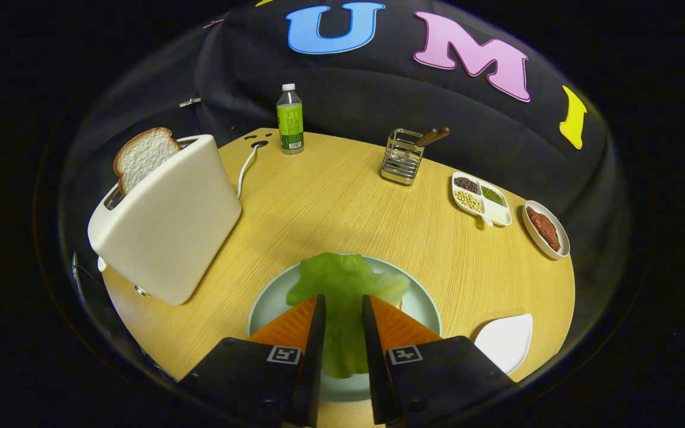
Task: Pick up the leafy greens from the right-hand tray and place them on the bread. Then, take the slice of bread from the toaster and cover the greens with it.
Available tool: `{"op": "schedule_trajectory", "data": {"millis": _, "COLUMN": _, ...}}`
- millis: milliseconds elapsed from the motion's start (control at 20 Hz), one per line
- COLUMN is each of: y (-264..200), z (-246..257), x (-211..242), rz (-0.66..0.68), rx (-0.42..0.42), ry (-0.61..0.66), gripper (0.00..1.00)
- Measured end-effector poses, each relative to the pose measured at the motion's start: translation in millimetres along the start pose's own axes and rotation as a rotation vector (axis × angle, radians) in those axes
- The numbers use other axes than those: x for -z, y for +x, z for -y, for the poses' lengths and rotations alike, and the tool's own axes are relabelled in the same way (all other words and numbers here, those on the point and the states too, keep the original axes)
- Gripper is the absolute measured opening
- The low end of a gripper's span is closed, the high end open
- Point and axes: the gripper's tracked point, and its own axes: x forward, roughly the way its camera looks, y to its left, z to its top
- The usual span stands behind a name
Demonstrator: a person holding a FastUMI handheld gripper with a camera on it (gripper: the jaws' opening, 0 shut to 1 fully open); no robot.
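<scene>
Gripper (342, 309) fingers squeeze the leafy greens (342, 285) between them, right over the round plate (265, 309). A bit of bread (398, 303) peeks out under the leaf. Off to the left stands the white toaster (167, 226) on the wooden surface (330, 202), with a bread slice (140, 156) sticking up from its slot. An empty white tray (506, 342) sits just to the right.

Setting: a staged kitchen tabletop inside a recording booth. Round wooden table (342, 202) sitting before a black cloth wall (348, 95). Toaster (167, 223) standing at left of frame, bread slice (140, 156) poking up from its slot. Drink bottle (290, 119), wire utensil holder (402, 156), divided bean dish (480, 199) and sauce dish (546, 229) ranging along the far edge.
</scene>
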Motion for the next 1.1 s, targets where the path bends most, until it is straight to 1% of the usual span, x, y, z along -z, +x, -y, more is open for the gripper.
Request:
{"op": "schedule_trajectory", "data": {"millis": 50, "y": 1.7, "z": -1.6, "x": 2.2, "rz": -0.006, "rx": -0.002, "ry": -0.002, "gripper": 0.39}}
{"op": "schedule_trajectory", "data": {"millis": 250, "y": 4.4, "z": -5.3, "x": 5.7, "rz": -0.019, "rx": -0.021, "ry": -0.002, "gripper": 0.71}}
{"op": "schedule_trajectory", "data": {"millis": 300, "y": 5.1, "z": -5.3, "x": 5.5, "rz": -0.019, "rx": -0.022, "ry": 0.001, "gripper": 0.83}}
{"op": "schedule_trajectory", "data": {"millis": 350, "y": 3.7, "z": -4.8, "x": 3.9, "rz": -0.015, "rx": -0.024, "ry": 0.003, "gripper": 0.9}}
{"op": "schedule_trajectory", "data": {"millis": 400, "y": 1.4, "z": -3.8, "x": 1.0, "rz": -0.004, "rx": -0.019, "ry": 0.004, "gripper": 0.99}}
{"op": "schedule_trajectory", "data": {"millis": 550, "y": -7.9, "z": -1.1, "x": -10.3, "rz": 0.033, "rx": -0.018, "ry": 0.012, "gripper": 1.0}}
{"op": "schedule_trajectory", "data": {"millis": 750, "y": -32.4, "z": -2.7, "x": -34.4, "rz": 0.094, "rx": -0.028, "ry": 0.03, "gripper": 1.0}}
{"op": "schedule_trajectory", "data": {"millis": 950, "y": -59.3, "z": -20.6, "x": -64.6, "rz": 0.167, "rx": -0.074, "ry": 0.004, "gripper": 0.99}}
{"op": "schedule_trajectory", "data": {"millis": 1100, "y": -77.9, "z": -42.3, "x": -95.5, "rz": 0.232, "rx": -0.119, "ry": -0.023, "gripper": 1.0}}
